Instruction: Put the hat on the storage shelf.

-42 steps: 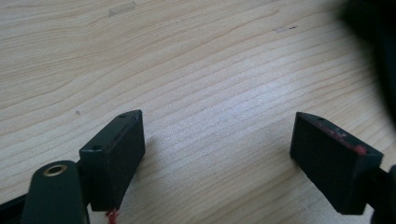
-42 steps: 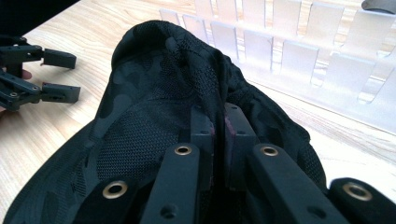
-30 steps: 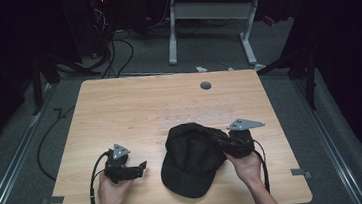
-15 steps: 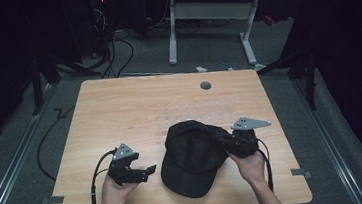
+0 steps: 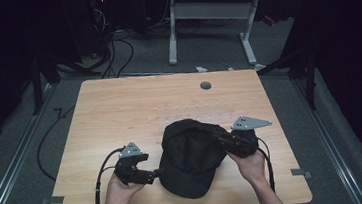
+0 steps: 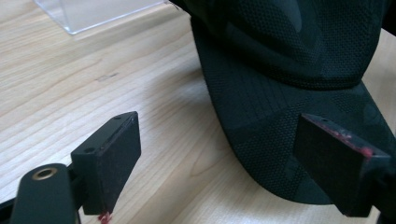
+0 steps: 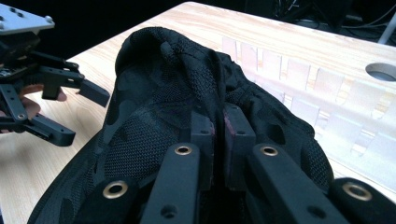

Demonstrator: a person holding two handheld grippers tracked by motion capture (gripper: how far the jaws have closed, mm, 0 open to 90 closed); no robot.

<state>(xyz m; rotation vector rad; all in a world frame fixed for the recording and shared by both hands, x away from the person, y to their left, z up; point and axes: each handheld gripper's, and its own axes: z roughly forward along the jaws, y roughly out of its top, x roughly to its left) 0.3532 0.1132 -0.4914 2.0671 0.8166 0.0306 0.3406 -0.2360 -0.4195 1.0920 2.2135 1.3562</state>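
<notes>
At the near edge of the table (image 5: 119, 108) the person's hands hold both grippers. The left gripper (image 5: 152, 175) sits just left of the cap (image 5: 191, 153), its jaws spread wide and empty; in the left gripper view the cap's brim (image 6: 280, 140) lies between and beyond them, one jaw over bare wood, the other in front of the brim's edge. The right gripper (image 5: 221, 141) is at the cap's right side, its jaws closed tight on a pinched fold of the crown fabric, as the right gripper view shows. The cap lies on the near middle of the table. Farther off, a round hole (image 5: 205, 85) sits near the far edge.
</notes>
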